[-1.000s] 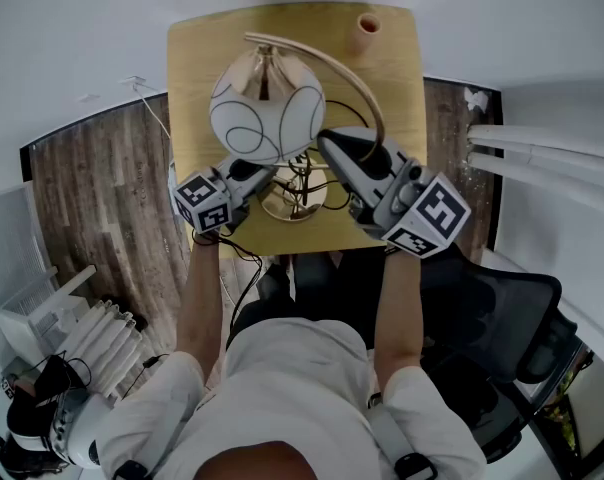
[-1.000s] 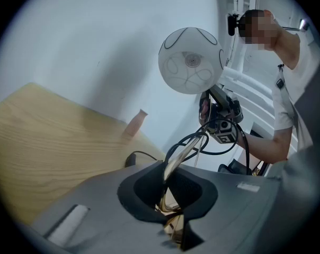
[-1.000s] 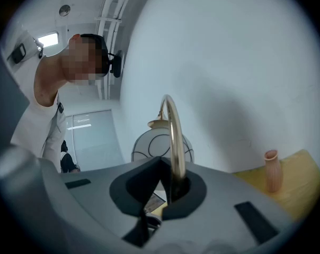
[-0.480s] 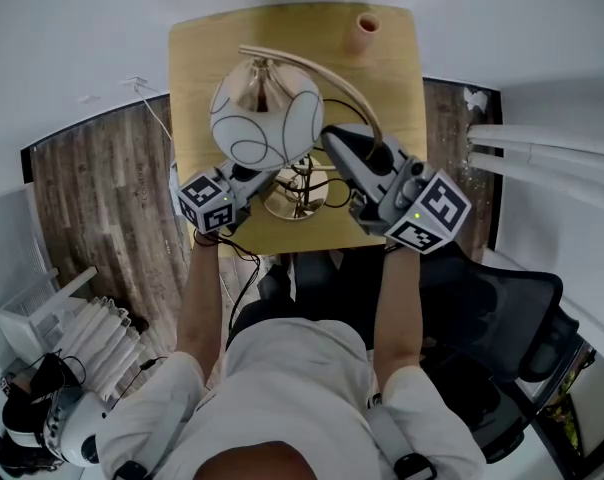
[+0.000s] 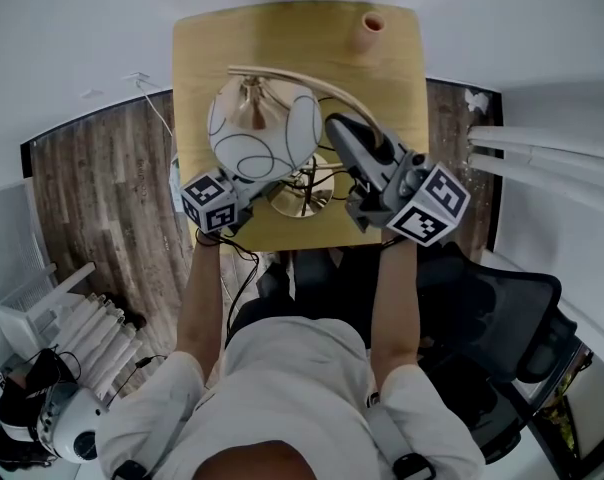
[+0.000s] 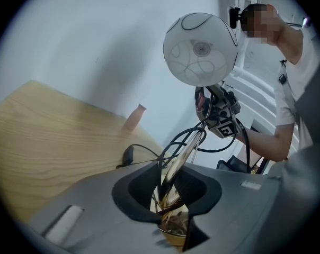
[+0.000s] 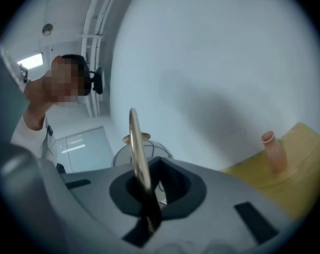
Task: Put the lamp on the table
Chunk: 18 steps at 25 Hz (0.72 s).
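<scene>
Left tool (image 6: 168, 192): the jaws have just been opening and stand spread. The arm (image 6: 184, 152) of the lamp (image 5: 262, 128) passes between them just above the base (image 5: 304, 196), and neither pad presses on it.

Right tool (image 7: 147, 192): the jaws are pressed together, pinching the same brass arm higher up, above and right of the base in the head view.

Lamp: the round gold base lies over the near half of the surface (image 5: 202, 58), between the 2 tools. Whether it bears fully on the surface cannot be told. The arm rises from the base and arcs over to the left. The globe (image 5: 252, 143), white with thin dark curved lines, hangs from the arm's end, above and left of the base.

Cord (image 5: 240, 256): black, looped beside the base, then dropping past the surface's near edge.

Vase (image 5: 368, 30): peach, upright at the far right corner, well apart from the base.

Chair (image 5: 502, 298): black, off the surface, near and right of the base.
</scene>
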Available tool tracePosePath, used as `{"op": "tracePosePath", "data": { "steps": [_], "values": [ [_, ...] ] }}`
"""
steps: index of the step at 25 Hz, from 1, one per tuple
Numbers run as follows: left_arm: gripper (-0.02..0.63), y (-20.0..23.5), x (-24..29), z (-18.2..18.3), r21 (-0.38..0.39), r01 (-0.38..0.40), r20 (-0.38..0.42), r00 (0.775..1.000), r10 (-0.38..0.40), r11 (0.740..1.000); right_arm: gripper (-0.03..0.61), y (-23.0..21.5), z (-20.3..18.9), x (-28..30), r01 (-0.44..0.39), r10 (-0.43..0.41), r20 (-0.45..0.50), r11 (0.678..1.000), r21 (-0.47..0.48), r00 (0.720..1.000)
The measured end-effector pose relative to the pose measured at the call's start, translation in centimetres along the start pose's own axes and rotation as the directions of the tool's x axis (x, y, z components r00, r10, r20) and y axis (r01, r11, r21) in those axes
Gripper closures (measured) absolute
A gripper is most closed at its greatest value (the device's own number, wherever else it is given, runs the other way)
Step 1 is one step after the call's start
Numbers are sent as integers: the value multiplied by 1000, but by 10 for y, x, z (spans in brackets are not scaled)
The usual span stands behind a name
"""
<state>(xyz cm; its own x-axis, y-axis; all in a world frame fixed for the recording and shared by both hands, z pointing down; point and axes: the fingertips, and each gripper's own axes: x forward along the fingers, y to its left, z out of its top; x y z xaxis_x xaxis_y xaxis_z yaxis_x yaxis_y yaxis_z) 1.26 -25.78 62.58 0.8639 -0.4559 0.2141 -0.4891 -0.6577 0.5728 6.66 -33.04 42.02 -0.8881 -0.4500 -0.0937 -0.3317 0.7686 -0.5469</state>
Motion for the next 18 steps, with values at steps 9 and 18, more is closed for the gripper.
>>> {"op": "tracePosePath", "data": {
  "steps": [9, 18],
  "values": [
    [440, -2, -3, 1, -16, -1, 12, 1000, 1, 1000, 580, -7, 3, -2, 34, -36, 34, 998, 58, 999],
    [377, -8, -7, 4, -10, -10, 26, 1000, 11, 1000, 580, -10, 3, -2, 51, -53, 36, 996, 68, 998]
  ]
}}
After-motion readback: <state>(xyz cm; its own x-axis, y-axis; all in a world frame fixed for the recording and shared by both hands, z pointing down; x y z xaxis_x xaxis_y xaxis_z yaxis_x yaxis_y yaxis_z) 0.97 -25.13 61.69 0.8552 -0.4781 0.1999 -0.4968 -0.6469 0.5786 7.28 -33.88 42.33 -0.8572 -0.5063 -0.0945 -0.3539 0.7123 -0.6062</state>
